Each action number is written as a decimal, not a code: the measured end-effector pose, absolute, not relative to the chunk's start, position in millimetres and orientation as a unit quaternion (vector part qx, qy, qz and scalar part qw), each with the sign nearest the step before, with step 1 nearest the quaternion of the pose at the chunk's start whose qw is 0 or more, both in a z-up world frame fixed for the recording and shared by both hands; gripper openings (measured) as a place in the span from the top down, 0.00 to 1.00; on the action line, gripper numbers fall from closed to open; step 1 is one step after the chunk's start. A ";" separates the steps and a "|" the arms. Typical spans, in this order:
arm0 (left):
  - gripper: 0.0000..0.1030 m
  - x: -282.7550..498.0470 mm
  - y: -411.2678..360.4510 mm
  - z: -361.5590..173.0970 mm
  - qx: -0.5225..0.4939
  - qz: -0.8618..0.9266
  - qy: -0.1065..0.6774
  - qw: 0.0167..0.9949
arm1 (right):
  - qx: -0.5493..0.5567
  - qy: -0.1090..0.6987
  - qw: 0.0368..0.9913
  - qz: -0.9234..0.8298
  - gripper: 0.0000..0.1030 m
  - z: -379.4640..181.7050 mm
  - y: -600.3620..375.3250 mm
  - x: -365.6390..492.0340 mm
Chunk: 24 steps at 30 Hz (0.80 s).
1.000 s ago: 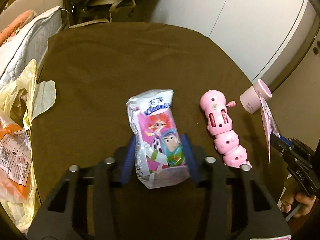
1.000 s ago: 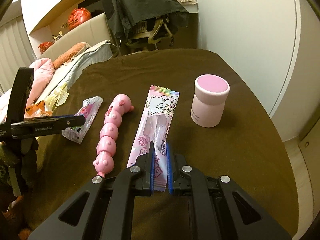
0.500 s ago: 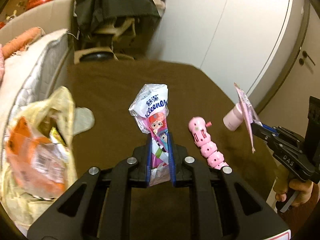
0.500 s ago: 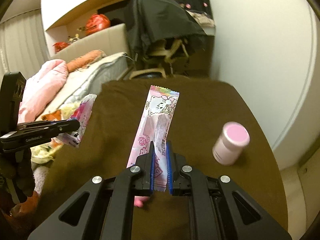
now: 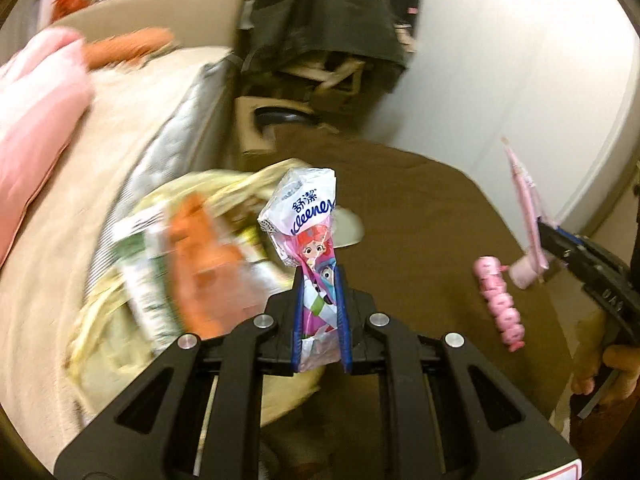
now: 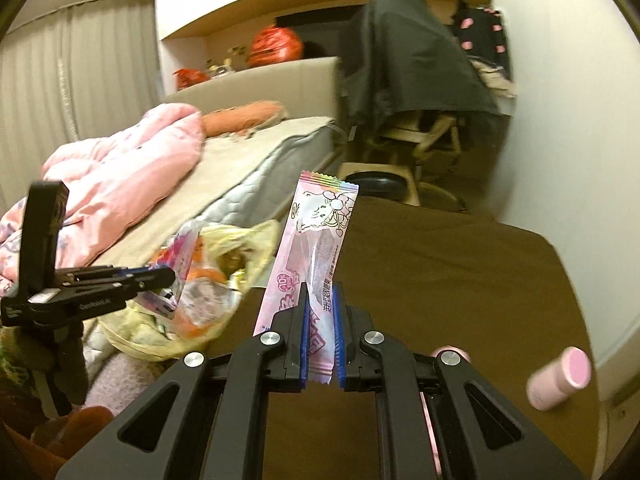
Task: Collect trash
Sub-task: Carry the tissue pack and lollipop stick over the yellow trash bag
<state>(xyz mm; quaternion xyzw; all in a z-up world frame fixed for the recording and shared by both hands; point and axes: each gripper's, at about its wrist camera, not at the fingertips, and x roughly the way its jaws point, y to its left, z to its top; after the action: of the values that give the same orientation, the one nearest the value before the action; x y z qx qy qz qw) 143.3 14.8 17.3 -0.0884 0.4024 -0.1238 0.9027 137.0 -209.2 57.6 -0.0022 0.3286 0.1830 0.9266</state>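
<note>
Your left gripper (image 5: 319,312) is clamped on the tissue pack (image 5: 308,232), held up in the air; your right gripper (image 6: 320,334) pinches the pink wrapper (image 6: 316,248), also raised.

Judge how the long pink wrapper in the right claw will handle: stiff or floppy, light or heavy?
The pink wrapper stands nearly upright above the right claw though pinched only near its bottom end, so it is probably fairly stiff film. It looks flat and partly see-through, so likely very light. Its glossy surface may be slippery; a firm pinch seems wise.
</note>
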 end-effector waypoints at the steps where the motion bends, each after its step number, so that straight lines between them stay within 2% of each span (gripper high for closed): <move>1: 0.87 142.0 26.4 12.3 -0.095 -0.115 0.407 0.901 | -0.002 0.332 0.924 0.192 0.90 55.8 -200.9 140.3; 9: 0.87 145.8 104.8 -32.3 -0.152 -0.090 0.452 0.874 | -0.014 0.370 0.886 0.278 0.90 28.5 -109.5 184.0; 17: 0.87 156.3 117.5 -50.7 -0.174 -0.109 0.472 0.857 | -0.087 0.436 0.841 0.310 0.90 -37.7 -34.3 220.5; 24: 0.87 163.9 122.9 -63.3 -0.183 -0.106 0.485 0.849 | -0.099 0.459 0.827 0.309 0.90 -58.6 -23.1 230.4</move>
<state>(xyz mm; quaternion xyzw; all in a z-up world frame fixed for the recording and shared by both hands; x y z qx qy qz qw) 163.9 122.9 -63.3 -0.1830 0.4848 -0.1058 0.8487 230.4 -23.1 -58.6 -0.0988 0.4588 0.3094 0.8270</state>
